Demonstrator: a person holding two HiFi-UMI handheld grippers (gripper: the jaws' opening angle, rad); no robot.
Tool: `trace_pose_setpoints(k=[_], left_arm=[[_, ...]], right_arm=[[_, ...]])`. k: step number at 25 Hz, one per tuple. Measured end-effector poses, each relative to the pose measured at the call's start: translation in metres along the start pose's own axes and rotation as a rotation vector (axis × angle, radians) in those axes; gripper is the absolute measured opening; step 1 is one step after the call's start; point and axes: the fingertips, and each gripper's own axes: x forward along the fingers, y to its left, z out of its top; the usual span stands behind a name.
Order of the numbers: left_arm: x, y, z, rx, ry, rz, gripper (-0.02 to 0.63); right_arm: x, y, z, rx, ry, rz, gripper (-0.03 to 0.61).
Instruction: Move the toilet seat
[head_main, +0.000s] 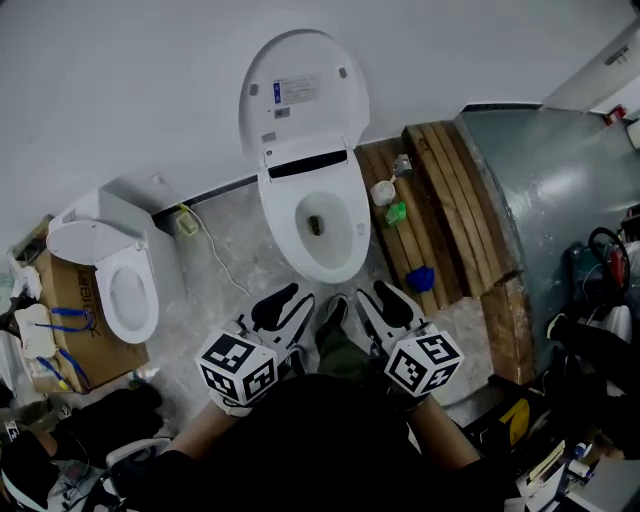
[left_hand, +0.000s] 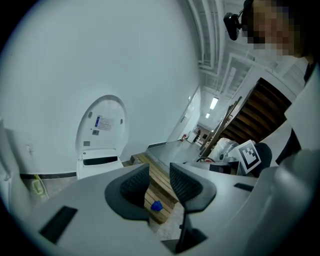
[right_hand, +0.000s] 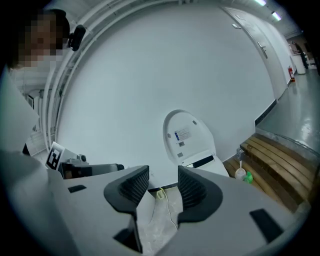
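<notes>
A white toilet (head_main: 315, 225) stands against the wall in the head view, its lid (head_main: 303, 95) raised upright with a sticker on the inner face. The ring around the bowl lies down. Both of my grippers hover low in front of the bowl, apart from it. My left gripper (head_main: 290, 305) is open with nothing between its jaws, and so is my right gripper (head_main: 375, 305). The left gripper view shows the left gripper (left_hand: 159, 175) with the lid (left_hand: 101, 127) far ahead. In the right gripper view the right gripper (right_hand: 163, 181) points toward the same lid (right_hand: 187, 135).
A second, smaller toilet (head_main: 120, 280) sits at the left beside a cardboard box (head_main: 70, 310). A wooden pallet (head_main: 440, 220) right of the bowl carries a green bottle (head_main: 396, 212), a white brush holder (head_main: 383, 190) and a blue object (head_main: 420, 278). A cable (head_main: 215, 250) trails across the floor.
</notes>
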Motion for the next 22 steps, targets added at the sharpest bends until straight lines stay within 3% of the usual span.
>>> trace_pose_setpoints(k=[8,12,17,22], left_arm=[[0.078,0.028,0.014,-0.104,0.042,0.017,0.135],[0.105,0.039,0.012,-0.122,0.073,0.039,0.136],[0.131,0.061,0.002,-0.147,0.125,0.082,0.135],[0.156,0.081,-0.007,-0.33,0.126,0.065,0.135]], right_arm=[[0.064,-0.076,0.039,0.135,0.028,0.02,0.186],[0.091,-0.106,0.033,0.207,0.091,0.041,0.198],[0.117,-0.142,0.022,0.228,0.151,0.025,0.2],[0.137,-0.179,-0.003,0.25,0.236,0.003,0.218]])
